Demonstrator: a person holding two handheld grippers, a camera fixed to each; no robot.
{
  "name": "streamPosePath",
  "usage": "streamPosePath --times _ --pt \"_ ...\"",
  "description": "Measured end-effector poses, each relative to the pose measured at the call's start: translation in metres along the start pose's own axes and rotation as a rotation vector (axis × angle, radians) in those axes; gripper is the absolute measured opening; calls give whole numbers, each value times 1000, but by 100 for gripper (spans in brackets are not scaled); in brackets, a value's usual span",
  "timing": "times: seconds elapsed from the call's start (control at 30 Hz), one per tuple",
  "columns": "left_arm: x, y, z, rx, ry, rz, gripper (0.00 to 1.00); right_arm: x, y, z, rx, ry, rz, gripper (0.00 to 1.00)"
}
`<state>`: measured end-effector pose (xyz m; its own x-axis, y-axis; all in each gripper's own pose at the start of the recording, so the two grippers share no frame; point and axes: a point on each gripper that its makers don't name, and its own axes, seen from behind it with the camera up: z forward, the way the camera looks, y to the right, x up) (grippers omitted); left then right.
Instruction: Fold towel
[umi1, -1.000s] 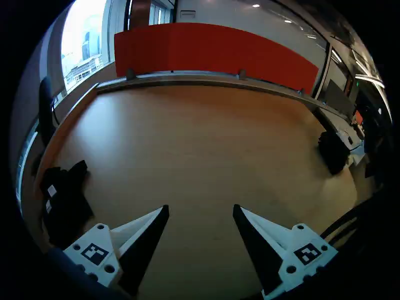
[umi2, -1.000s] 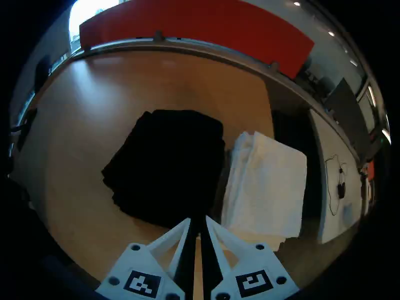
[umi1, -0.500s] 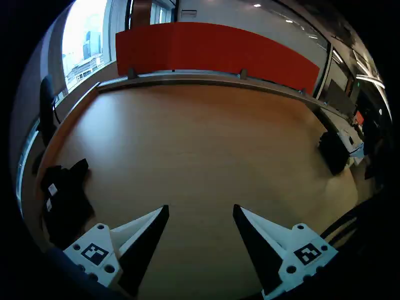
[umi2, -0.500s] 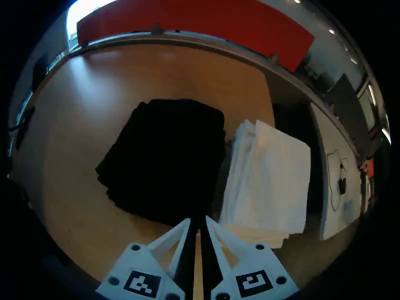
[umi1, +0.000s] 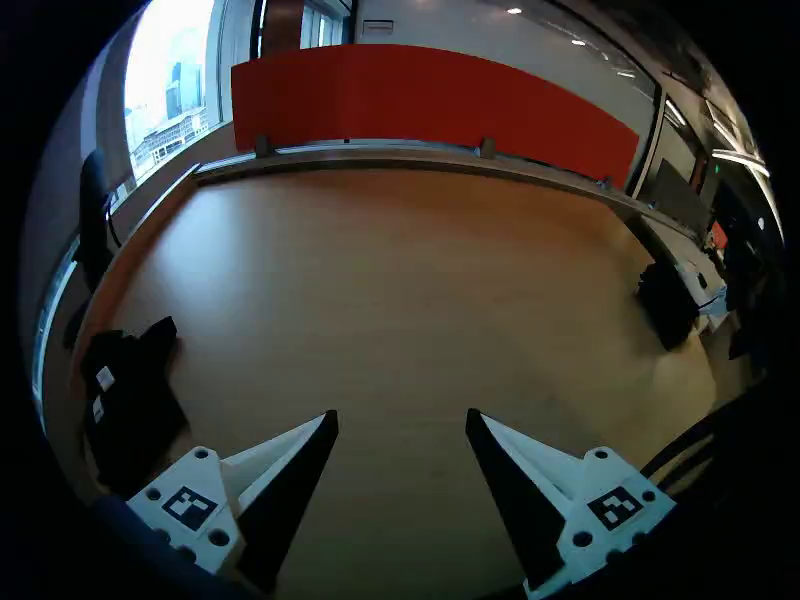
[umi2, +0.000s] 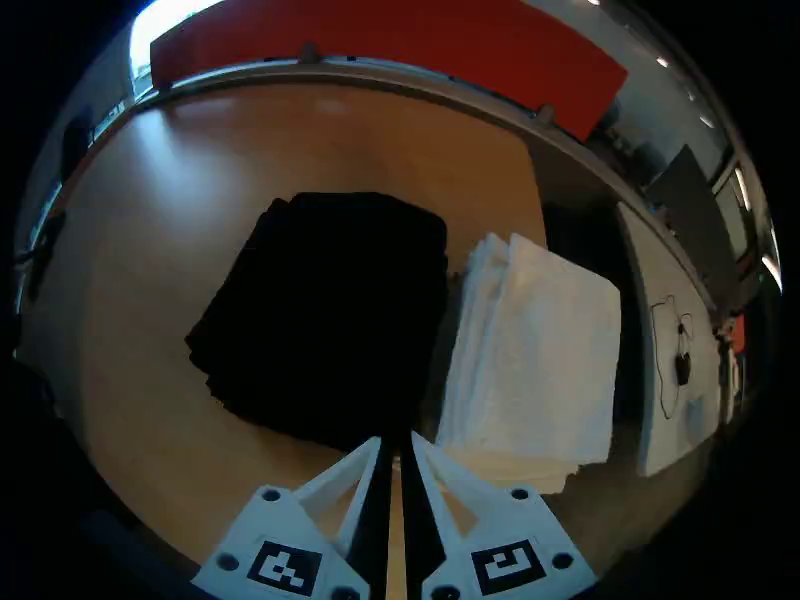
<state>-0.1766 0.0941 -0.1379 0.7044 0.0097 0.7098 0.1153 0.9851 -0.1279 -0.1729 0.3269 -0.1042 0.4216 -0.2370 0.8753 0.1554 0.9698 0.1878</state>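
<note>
- Left gripper (umi1: 400, 415): jaws released, spread wide, nothing between them; bare wooden table (umi1: 400, 270) under the gap and ahead.
- Off the left finger, near the table edge: a black bundle (umi1: 130, 400) with small white tags.
- Far right of the jaws: another dark object (umi1: 665, 300) by the table edge.
- Well ahead: red partition (umi1: 430, 95) along the far side.
- Right gripper (umi2: 395, 440): jaws clenched, a thin slit between them. Tips meet the near edge of the folded black towel stack (umi2: 330, 310); cannot tell whether cloth is pinched.
- Just right of the tips: white towel stack (umi2: 535, 370), folded, lying beside the black one, both on the table.
</note>
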Motion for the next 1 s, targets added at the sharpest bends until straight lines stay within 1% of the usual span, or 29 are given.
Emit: streamPosePath --times 0.23,0.33,0.43,0.57,0.67,0.7,0.73,0.8,1.0 --pt "1 -1 -1 1 2 -1 95 1 -2 0 -3 4 -5 7" --pt "0 -1 -2 0 3 -2 95 2 -3 -1 -9 9 -12 12" --pt "1 -2 -2 -2 6 -2 95 2 -2 -4 -21 12 -22 29" --pt "1 -1 -1 -7 8 -1 95 1 -2 -8 -38 14 -32 60" --pt "2 0 -1 -14 10 1 95 2 -6 -11 -41 21 -35 78" --pt "2 0 0 -17 11 1 95 3 -8 -12 -40 24 -35 88" --pt "2 0 0 -19 12 2 95 3 -10 -13 -38 25 -35 95" --pt "3 0 0 -24 15 3 95 5 -13 -15 -36 29 -34 100" --pt "5 -3 -1 -31 24 3 95 12 -21 -22 -38 49 -21 100"
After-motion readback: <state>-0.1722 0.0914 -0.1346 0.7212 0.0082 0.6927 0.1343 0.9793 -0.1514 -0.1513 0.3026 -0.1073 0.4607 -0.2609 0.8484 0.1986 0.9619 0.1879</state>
